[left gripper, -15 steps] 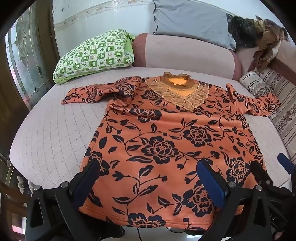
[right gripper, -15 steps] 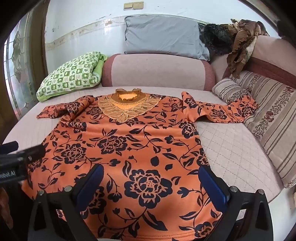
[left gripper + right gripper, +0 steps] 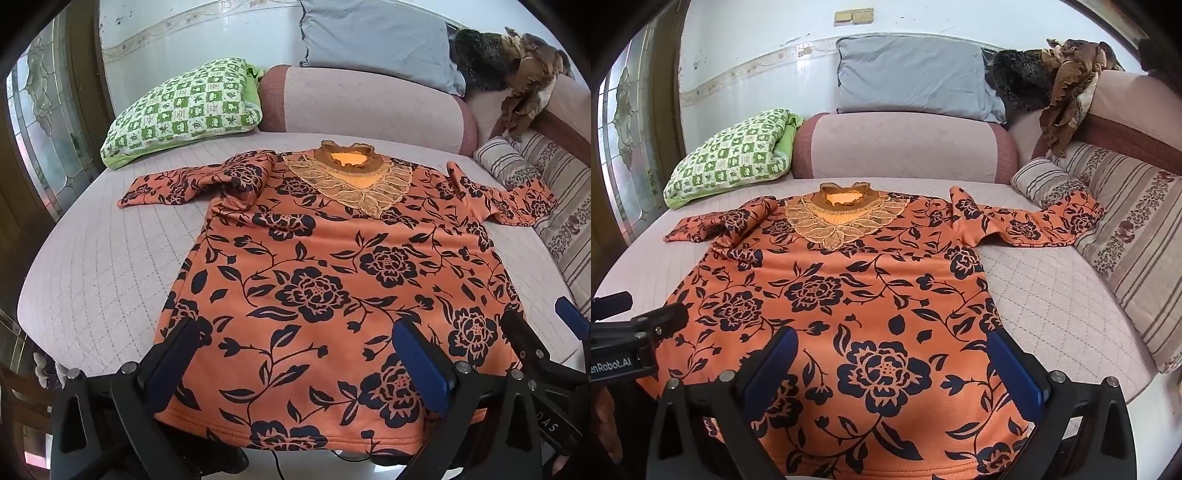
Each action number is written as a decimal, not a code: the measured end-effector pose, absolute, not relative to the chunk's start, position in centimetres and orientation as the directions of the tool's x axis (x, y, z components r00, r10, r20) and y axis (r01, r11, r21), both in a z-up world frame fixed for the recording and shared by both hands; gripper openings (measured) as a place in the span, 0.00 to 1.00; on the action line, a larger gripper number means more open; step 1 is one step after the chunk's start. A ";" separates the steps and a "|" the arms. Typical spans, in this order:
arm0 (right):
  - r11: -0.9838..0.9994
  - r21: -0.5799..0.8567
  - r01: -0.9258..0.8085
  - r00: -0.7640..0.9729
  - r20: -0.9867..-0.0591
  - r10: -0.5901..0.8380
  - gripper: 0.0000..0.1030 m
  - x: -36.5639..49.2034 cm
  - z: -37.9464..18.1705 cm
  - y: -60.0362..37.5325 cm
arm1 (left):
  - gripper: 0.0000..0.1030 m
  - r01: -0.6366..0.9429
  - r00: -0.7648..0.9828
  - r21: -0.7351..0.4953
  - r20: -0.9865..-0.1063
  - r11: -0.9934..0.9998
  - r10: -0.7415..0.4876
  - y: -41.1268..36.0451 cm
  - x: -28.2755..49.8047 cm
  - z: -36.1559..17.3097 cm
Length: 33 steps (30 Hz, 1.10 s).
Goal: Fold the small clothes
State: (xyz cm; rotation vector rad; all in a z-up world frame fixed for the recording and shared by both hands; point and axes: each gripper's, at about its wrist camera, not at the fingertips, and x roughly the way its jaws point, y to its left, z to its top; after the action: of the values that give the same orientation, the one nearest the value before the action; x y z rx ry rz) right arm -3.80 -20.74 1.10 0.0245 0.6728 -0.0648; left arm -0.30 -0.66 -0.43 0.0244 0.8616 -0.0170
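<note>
Lying flat, front up, on a quilted pale-pink bed cover [image 3: 92,266]: an orange top with black flower print [image 3: 325,280], hem nearest the cameras and overhanging the near edge a little, lace collar [image 3: 351,181] pointing toward the far bolster. Sleeves spreading outward; the left sleeve [image 3: 192,181] bunching and doubling near the shoulder, the right sleeve [image 3: 1034,225] reaching onto a striped cushion [image 3: 1045,181].

Hovering over the hem's left part: left gripper [image 3: 299,365], jaws standing wide apart, gripping nothing (cloth visible in the gap between the blue pads). Hovering over the hem's right part: right gripper [image 3: 894,373], jaws likewise wide apart and gripping nothing. Showing at the edge of each wrist view: part of the other gripper.

Room, noting from left to right: glazed wooden door [image 3: 40,122] standing at the left; green-and-white checked pillow [image 3: 731,155] leaning against a pink bolster [image 3: 905,147]; grey pillow [image 3: 916,77] resting on top of the bolster, against a white wall with a stained border strip; dark fuzzy item and brown ruffled cloth [image 3: 1067,85] heaping on the right backrest; striped floral upholstery [image 3: 1137,236] running along the right side.
</note>
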 end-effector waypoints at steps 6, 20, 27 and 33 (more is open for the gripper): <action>0.998 -0.005 0.064 0.777 -0.627 -0.053 1.00 -3.1 0.8 -20.4 | 1.00 0.023 0.649 0.009 -0.761 1.000 -0.008 -0.6 -0.3 -0.5; 0.998 -0.004 0.061 0.777 -0.628 -0.050 1.00 -3.1 0.8 -20.3 | 1.00 0.025 0.646 0.010 -0.763 1.000 -0.008 -0.7 -0.4 -0.6; 0.998 0.001 0.061 0.780 -0.624 -0.047 1.00 -3.2 0.9 -20.4 | 1.00 0.026 0.645 0.011 -0.764 1.000 -0.008 -0.9 -0.3 -0.5; 0.998 0.000 0.060 0.782 -0.621 -0.047 1.00 -3.2 0.9 -20.4 | 1.00 0.028 0.643 0.009 -0.765 1.000 -0.011 -0.9 -0.3 -0.4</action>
State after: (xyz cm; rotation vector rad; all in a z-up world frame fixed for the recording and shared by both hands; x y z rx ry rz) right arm -3.16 -20.42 0.92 0.0206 0.6703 -0.0577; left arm -0.29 -0.87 -0.41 0.0202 0.8716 -0.0224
